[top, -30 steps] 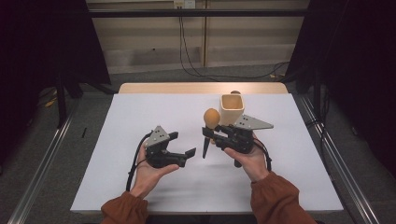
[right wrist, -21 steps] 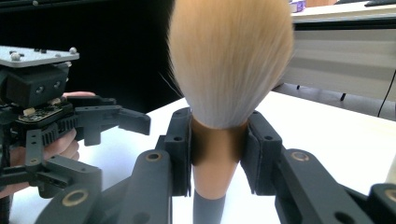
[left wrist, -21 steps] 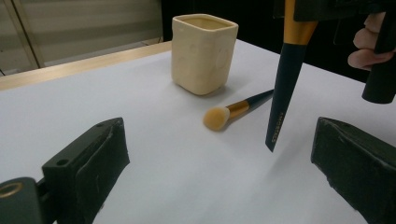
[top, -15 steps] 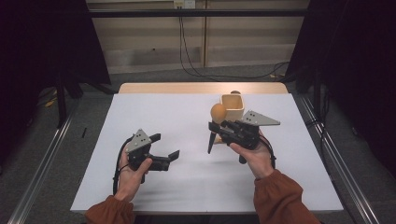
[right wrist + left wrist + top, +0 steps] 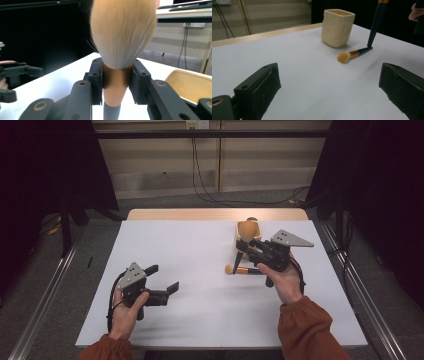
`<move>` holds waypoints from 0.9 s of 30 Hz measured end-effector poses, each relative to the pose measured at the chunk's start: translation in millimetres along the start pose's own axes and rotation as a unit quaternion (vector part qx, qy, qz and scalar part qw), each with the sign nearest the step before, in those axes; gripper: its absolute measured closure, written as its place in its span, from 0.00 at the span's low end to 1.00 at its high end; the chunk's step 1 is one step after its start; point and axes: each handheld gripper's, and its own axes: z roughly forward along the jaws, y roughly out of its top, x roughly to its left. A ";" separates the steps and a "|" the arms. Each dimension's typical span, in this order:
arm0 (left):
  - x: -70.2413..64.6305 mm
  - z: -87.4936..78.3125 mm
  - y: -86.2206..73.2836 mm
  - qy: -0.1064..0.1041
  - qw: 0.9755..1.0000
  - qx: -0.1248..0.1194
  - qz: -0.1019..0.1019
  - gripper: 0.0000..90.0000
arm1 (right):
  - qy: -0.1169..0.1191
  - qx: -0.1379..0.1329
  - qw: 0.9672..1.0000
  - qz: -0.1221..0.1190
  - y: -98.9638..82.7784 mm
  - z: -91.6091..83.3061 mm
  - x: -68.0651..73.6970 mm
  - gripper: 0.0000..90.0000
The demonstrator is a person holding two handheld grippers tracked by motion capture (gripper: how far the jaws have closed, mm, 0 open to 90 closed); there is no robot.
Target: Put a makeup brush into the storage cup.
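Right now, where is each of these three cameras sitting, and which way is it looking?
High view: above the table's near edge, looking forward and down; both forearms, left gripper, right gripper.
Left gripper view: rides the left gripper, faces the cup and small brush; its open fingers show.
Right gripper view: rides the right gripper, which clamps the big brush.
Shared: cup, white table.

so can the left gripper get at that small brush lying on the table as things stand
Probably yes. The left gripper has its fingers open and empty, and bare table lies between it and the small brush. The big brush held upright in the right gripper stands close by its handle end.
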 end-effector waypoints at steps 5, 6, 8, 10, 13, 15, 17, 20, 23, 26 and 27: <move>7.0 -12.6 -6.5 0.010 1.000 -0.022 -0.015 0.03 | -0.012 -0.004 1.000 -0.002 8.2 -4.1 -9.0 0.75; 8.3 -14.9 -7.6 0.016 0.999 -0.023 -0.017 0.01 | -0.015 -0.005 1.000 -0.002 10.0 -4.6 -10.0 0.75; 9.8 -18.6 -9.3 0.026 0.999 -0.023 -0.020 0.02 | -0.018 -0.006 1.000 -0.005 13.3 -4.9 -11.5 0.75; 10.4 -23.6 -11.2 0.031 0.999 -0.025 -0.017 0.02 | -0.024 -0.005 1.000 -0.007 17.9 -5.6 -12.1 0.75; 11.9 -33.6 -17.2 0.047 0.998 -0.030 -0.018 0.01 | -0.028 -0.006 0.999 -0.016 25.8 -7.7 -12.1 0.75; 13.5 -38.2 -23.0 0.051 0.998 -0.029 -0.022 0.01 | -0.029 -0.007 0.999 -0.019 27.6 -8.2 -12.7 0.75; 14.7 -42.0 -26.9 0.056 0.998 -0.021 -0.014 0.02 | -0.032 -0.009 0.999 -0.019 31.1 -8.5 -14.6 0.75; 15.3 -46.6 -29.3 0.062 0.998 -0.028 -0.015 0.01 | -0.035 -0.012 0.999 -0.020 36.6 -8.2 -18.3 0.75; 15.9 -47.2 -32.4 0.056 0.998 -0.029 -0.018 0.01 | -0.036 -0.016 0.999 -0.025 47.0 -6.2 -22.2 0.75; 17.0 -47.3 -32.2 0.060 0.997 -0.033 -0.020 0.02 | -0.037 -0.019 0.999 -0.031 56.7 -5.0 -24.5 0.75; 16.8 -47.2 -31.8 0.062 0.997 -0.036 -0.022 0.02 | -0.038 -0.019 0.999 -0.033 59.9 -4.2 -25.4 0.75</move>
